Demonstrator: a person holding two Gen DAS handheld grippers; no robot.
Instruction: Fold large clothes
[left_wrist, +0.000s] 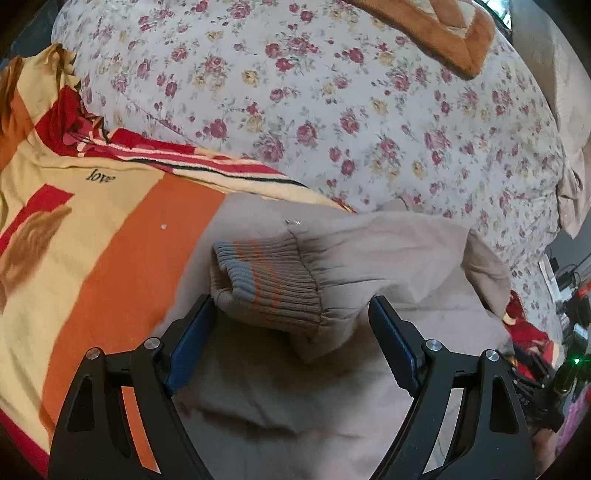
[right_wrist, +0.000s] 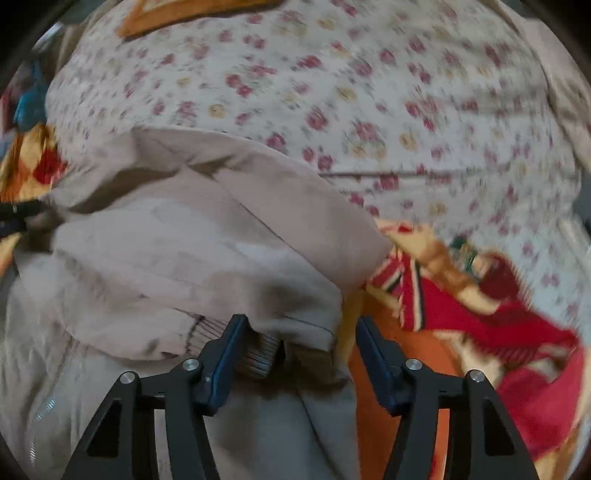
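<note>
A beige jacket (left_wrist: 280, 369) lies on an orange, cream and red blanket (left_wrist: 122, 236), in front of a floral quilt (left_wrist: 332, 110). The left gripper (left_wrist: 291, 306) stands spread wide with nothing clamped, and the ribbed cuff (left_wrist: 269, 277) of a folded-over sleeve lies just ahead of and between its fingers. The right gripper (right_wrist: 301, 325) is likewise released, its jaws parted over the jacket's right edge, where a ribbed band (right_wrist: 258, 354) shows beside its left finger; this view is blurred.

Beige jacket (left_wrist: 388, 251), cuff (left_wrist: 266, 280) striped grey and orange. Blanket (left_wrist: 122, 236) orange, cream, red. Quilt (left_wrist: 314, 103) white with red flowers.
</note>
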